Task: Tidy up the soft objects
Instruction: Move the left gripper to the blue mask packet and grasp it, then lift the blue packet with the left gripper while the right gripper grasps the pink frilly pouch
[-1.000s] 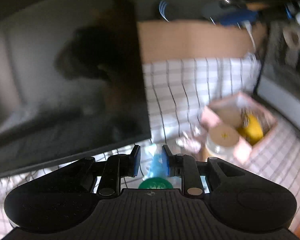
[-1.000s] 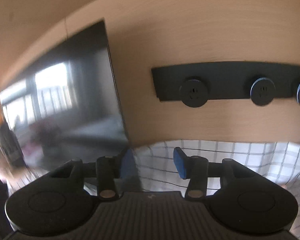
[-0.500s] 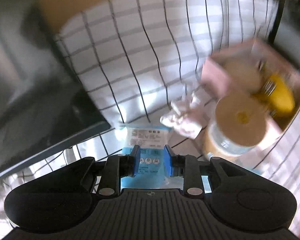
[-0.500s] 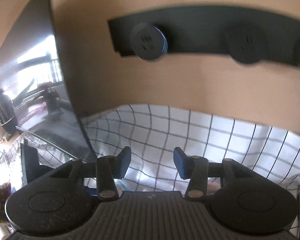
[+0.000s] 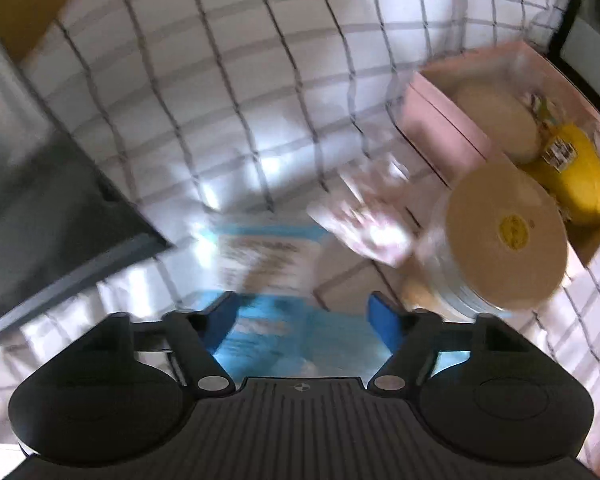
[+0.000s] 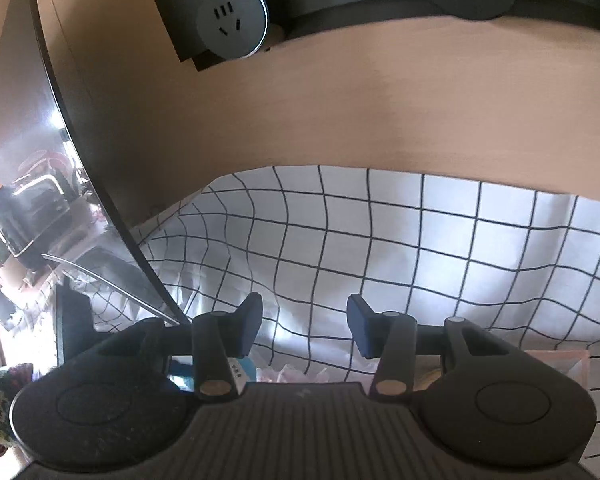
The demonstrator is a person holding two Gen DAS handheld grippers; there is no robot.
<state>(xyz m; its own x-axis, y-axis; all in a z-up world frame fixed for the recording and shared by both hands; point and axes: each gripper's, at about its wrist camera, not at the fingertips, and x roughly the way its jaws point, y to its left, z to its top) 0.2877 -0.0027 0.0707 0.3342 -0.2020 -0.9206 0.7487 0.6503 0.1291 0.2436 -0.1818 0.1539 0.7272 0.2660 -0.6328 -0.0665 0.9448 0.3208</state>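
1. Both claws stood spread wide, gripping nothing.
2. Left gripper (image 5: 304,312) hung over the blue packet (image 5: 268,280) on the checked cloth (image 5: 240,100), beside a crumpled pink wrapper (image 5: 364,220).
3. Right gripper (image 6: 304,320) faced the wall socket (image 6: 232,24).

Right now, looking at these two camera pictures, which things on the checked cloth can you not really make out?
- Blue-and-white flat packet, left wrist view: motion blur smears its print, and the open left gripper covers its near end.
- Crumpled pink-and-white soft thing, left wrist view: blurred, so its kind is unclear.
- Pink cardboard box: its contents are partly hidden by the round tan lid.
- Right wrist view: the open right gripper body hides whatever lies beneath it.
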